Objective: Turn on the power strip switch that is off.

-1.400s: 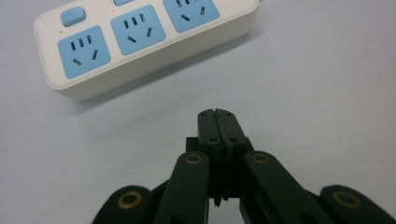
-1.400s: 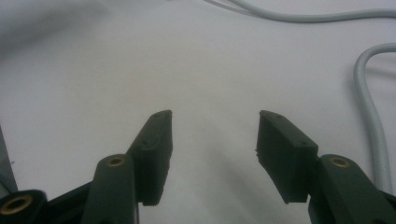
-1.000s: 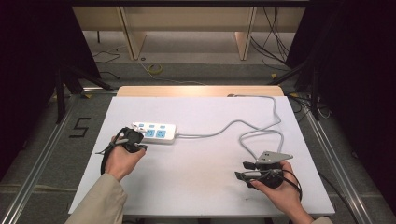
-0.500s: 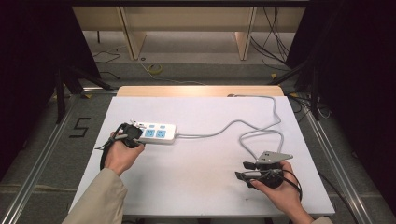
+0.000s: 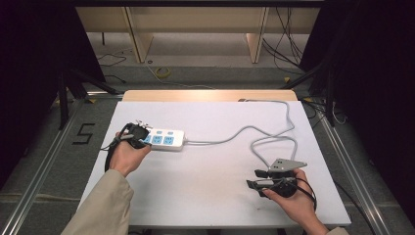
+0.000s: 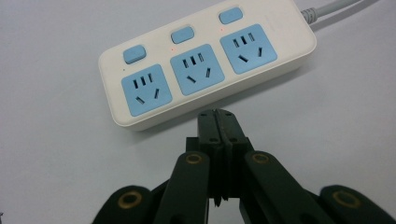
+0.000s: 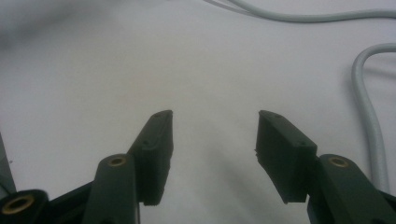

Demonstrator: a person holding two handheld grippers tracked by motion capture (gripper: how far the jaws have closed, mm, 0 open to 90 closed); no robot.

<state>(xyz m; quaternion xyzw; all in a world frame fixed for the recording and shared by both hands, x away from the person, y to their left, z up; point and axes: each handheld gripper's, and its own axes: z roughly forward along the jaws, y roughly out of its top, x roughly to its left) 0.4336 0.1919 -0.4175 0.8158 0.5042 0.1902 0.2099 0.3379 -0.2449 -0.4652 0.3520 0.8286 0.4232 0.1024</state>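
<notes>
A white power strip [image 5: 164, 139] with three blue sockets and three blue switches lies on the left part of the table. My left gripper [image 5: 138, 132] is at its left end, held in a hand. In the left gripper view the jaws are pressed together with nothing between them, and the left gripper [image 6: 218, 114] has its tips just short of the near side of the power strip [image 6: 205, 70]. My right gripper [image 5: 252, 178] rests near the front right of the table. In its own view the right gripper [image 7: 212, 128] stands open over bare table.
The strip's grey cable [image 5: 264, 132] loops across the right half of the white table [image 5: 205, 196] and runs off the back edge; a stretch of the cable [image 7: 370, 121] lies right of the right jaws. A floor mark "5" [image 5: 84, 133] is to the left.
The left hand has edged forward with its gripper, closer to the left end of the power strip. The right hand has not moved.
</notes>
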